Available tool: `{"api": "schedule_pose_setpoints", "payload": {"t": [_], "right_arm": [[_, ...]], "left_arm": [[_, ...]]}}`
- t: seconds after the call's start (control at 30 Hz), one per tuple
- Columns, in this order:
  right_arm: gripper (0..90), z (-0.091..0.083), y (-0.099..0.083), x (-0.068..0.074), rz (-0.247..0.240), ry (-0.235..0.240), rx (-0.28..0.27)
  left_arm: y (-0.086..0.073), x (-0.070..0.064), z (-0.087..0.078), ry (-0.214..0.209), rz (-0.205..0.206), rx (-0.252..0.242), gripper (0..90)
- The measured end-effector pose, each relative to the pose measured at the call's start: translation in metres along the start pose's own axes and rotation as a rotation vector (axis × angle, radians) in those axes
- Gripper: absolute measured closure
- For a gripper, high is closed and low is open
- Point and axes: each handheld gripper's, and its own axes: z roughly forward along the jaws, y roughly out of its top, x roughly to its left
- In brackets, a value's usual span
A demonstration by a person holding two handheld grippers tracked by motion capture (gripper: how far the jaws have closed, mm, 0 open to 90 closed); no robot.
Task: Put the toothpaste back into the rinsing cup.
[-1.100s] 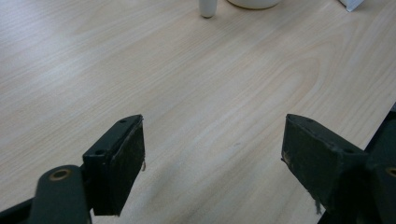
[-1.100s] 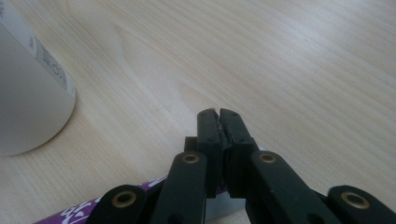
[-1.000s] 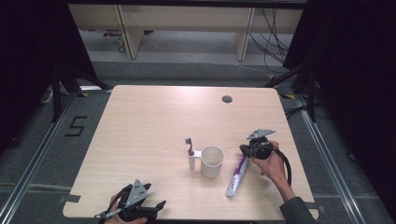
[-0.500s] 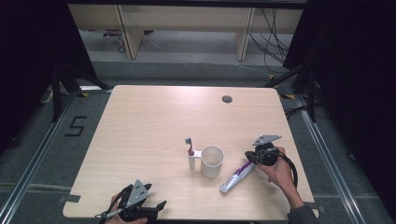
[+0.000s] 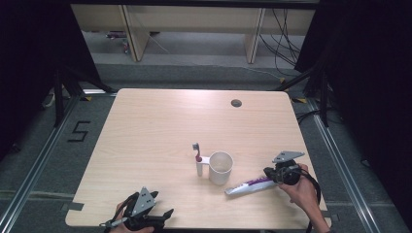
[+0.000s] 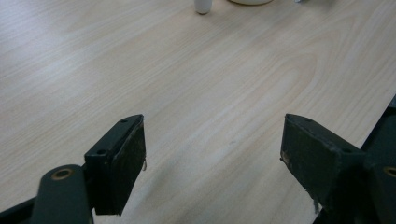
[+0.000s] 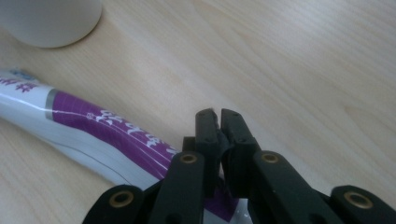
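The right claw, jaws pressed together, pinches the flat end of a white-and-purple toothpaste tube lying on the wooden tabletop, near its front right edge. The tube points toward a white cup just beside its far end; a toothbrush stands upright just left of the cup. The left claw rests at the front left, its 2 jaws spread wide over bare wood.

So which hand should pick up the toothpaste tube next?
Probably the right. The right gripper is at the tail end of the toothpaste tube, beside the cup. The left gripper waits open at the table's near edge, far from the tube.
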Motion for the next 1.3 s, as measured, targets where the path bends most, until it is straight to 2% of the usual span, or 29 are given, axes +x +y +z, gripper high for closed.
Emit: {"api": "schedule_pose_setpoints", "payload": {"t": [0.07, 0.13, 0.2, 0.3, 0.33, 0.37, 0.4, 0.43, 0.47, 0.53, 0.57, 0.6, 0.67, 0.73, 0.77, 0.8, 0.83, 0.87, 0.9, 0.93, 1.0, 1.07, 1.13, 1.17, 1.23, 1.27, 1.3], "right_arm": [[86.1, -0.001, -0.002, 0.001, 0.011, 0.001, 0.0], [86.1, -0.004, -0.006, -0.001, -0.003, 0.006, 0.001], [85.9, -0.009, -0.011, 0.002, 0.014, 0.006, 0.019], [85.5, -0.012, -0.017, 0.006, 0.005, -0.003, -0.006], [85.5, -0.015, -0.018, 0.006, -0.004, -0.004, 0.004], [85.6, -0.015, -0.021, 0.008, 0.016, -0.004, -0.015], [85.6, -0.018, -0.022, 0.008, 0.002, -0.002, 0.005], [85.6, -0.019, -0.023, 0.009, -0.001, -0.003, -0.007], [85.7, -0.02, -0.026, 0.012, 0.007, -0.01, -0.018], [85.6, -0.021, -0.028, 0.014, 0.022, -0.002, -0.008], [85.6, -0.024, -0.03, 0.014, -0.006, -0.001, -0.013], [85.5, -0.026, -0.032, 0.018, 0.028, 0.007, 0.012], [85.6, -0.03, -0.034, 0.023, 0.036, 0.021, 0.024], [85.3, -0.029, -0.036, 0.024, 0.023, 0.017, 0.015], [84.9, -0.032, -0.036, 0.026, 0.01, 0.023, 0.034], [84.9, -0.032, -0.036, 0.026, 0.01, 0.023, 0.034], [84.9, -0.031, -0.039, 0.027, -0.017, 0.021, 0.001], [84.9, -0.031, -0.04, 0.027, -0.034, 0.011, -0.001], [84.5, -0.031, -0.041, 0.029, -0.011, 0.023, 0.011], [83.8, -0.033, -0.041, 0.028, -0.039, 0.023, 0.017], [81.4, -0.033, -0.042, 0.026, -0.057, 0.017, -0.014], [77.1, -0.037, -0.041, 0.025, -0.037, 0.021, -0.007], [71.2, -0.043, -0.037, 0.025, -0.038, 0.013, -0.021], [71.2, -0.043, -0.037, 0.025, -0.038, 0.013, -0.021], [60.0, -0.047, -0.03, 0.027, -0.091, 0.023, -0.041], [60.0, -0.047, -0.03, 0.027, -0.091, 0.023, -0.041], [58.3, -0.05, -0.027, 0.03, -0.097, 0.037, 0.002]], "left_arm": [[0.0, 0.0, -0.001, 0.003, 0.0, 0.007, 22.0], [0.0, 0.0, 0.0, 0.01, 0.0, -0.006, 22.0], [0.0, 0.0, -0.001, 0.003, 0.001, 0.005, 22.1], [0.0, 0.0, 0.0, 0.004, -0.003, -0.009, 22.1], [0.001, 0.001, 0.0, 0.009, 0.018, 0.001, 22.1], [0.0, -0.001, 0.0, -0.001, -0.01, 0.002, 22.1], [0.0, -0.001, -0.001, 0.0, -0.002, 0.01, 22.1], [0.0, -0.001, 0.0, -0.001, -0.004, -0.001, 22.1], [0.0, -0.001, 0.001, 0.003, -0.013, -0.015, 22.1], [0.0, -0.001, 0.0, -0.001, -0.014, -0.002, 22.1], [0.0, -0.002, 0.0, 0.0, -0.011, -0.002, 22.1], [0.0, -0.001, 0.0, -0.001, -0.002, 0.0, 22.1], [0.0, 0.0, 0.0, 0.001, -0.002, -0.003, 22.2], [0.0, 0.0, -0.001, -0.004, 0.001, 0.014, 22.1], [0.0, -0.001, 0.0, 0.0, -0.01, -0.008, 22.2], [0.0, -0.001, 0.0, 0.0, -0.01, -0.008, 22.1], [0.0, -0.001, 0.001, 0.006, -0.012, -0.017, 22.2], [0.0, -0.001, 0.0, -0.005, -0.007, 0.003, 22.2], [0.0, -0.002, 0.0, 0.005, -0.008, -0.001, 22.2], [0.0, -0.001, -0.001, 0.006, -0.001, -0.001, 22.2], [0.0, 0.0, 0.0, 0.006, -0.001, -0.013, 22.2], [0.0, 0.0, -0.001, 0.002, 0.001, 0.009, 22.2], [0.0, 0.0, 0.0, 0.007, -0.002, -0.007, 22.2], [0.0, 0.0, 0.0, 0.007, -0.002, -0.007, 22.2], [0.0, -0.001, -0.001, 0.003, 0.004, 0.008, 22.2], [0.0, -0.001, -0.001, 0.003, 0.004, 0.008, 22.2], [0.0, -0.001, -0.001, 0.005, 0.001, 0.008, 22.2]]}}
